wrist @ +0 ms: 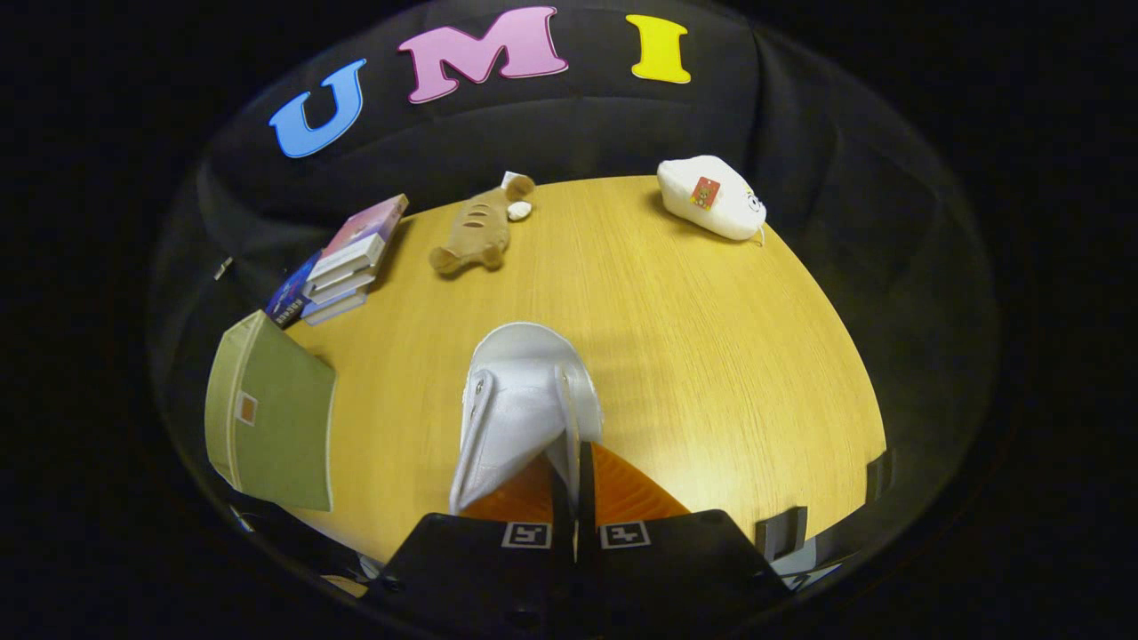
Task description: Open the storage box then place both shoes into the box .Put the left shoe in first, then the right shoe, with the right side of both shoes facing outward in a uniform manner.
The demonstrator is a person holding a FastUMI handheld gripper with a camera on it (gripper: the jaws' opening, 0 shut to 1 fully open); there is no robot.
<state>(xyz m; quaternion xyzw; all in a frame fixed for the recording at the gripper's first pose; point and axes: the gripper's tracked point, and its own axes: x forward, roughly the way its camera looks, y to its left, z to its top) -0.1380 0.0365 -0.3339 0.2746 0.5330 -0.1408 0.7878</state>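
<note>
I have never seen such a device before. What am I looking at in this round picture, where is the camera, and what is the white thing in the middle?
A person holds a hand tool with a two-finger claw. The camera rides on the tool and looks forward along the fingers, so they appear at the bottom. The fisheye lens bends the scene into a round shape.

The fingers are closed on the edge of a white shoe, which hangs above a wooden table.

Beyond the shoe lie a brown plush fish and a white plush toy. To the left are a stack of books and, nearer, a green storage box.
</note>
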